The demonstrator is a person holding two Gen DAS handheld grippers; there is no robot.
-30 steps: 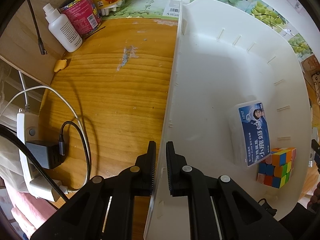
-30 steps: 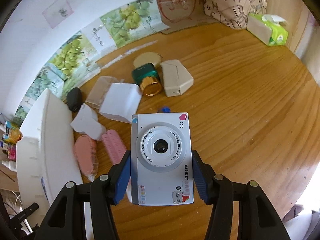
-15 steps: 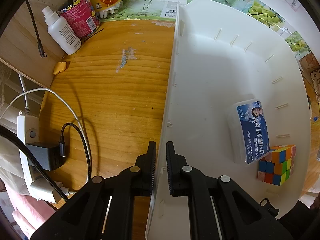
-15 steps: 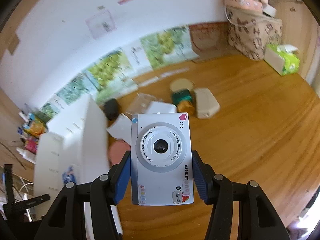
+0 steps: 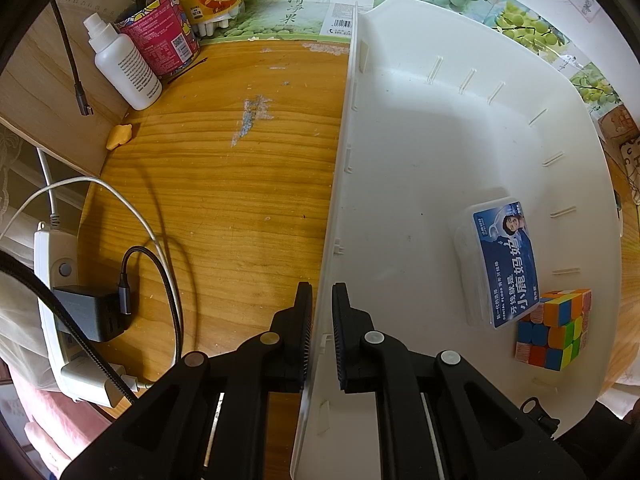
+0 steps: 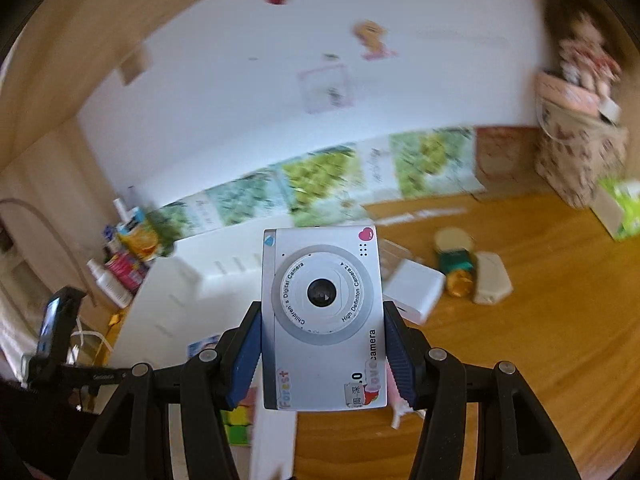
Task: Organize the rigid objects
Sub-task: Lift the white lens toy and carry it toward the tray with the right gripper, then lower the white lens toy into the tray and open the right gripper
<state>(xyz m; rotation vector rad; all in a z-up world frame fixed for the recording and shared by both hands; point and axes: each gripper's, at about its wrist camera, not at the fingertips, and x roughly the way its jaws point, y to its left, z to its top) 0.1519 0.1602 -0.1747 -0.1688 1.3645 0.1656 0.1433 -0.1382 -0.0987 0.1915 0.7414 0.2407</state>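
Observation:
My left gripper [image 5: 321, 334] is shut on the left wall of a white plastic bin [image 5: 420, 152], one finger inside and one outside. The bin holds a clear floss box with a blue label [image 5: 502, 264] and a colourful puzzle cube [image 5: 554, 328]. My right gripper [image 6: 323, 346] is shut on a silver children's digital camera [image 6: 322, 316] and holds it in the air near the bin's right wall [image 6: 208, 280]. The cube [image 6: 238, 424] shows under the left finger.
Left of the bin lie a power strip with charger and cables [image 5: 80, 304], a white bottle [image 5: 124, 68] and a pink can [image 5: 160, 36]. Right of the bin lie a white box [image 6: 414, 292], a green-and-gold bottle [image 6: 456, 270], a beige case [image 6: 490, 278] and a tissue pack [image 6: 618, 210].
My right gripper has lifted the camera and swung it left toward the bin, tilting the view upward. The left gripper keeps its hold on the bin wall, which has shifted only slightly.

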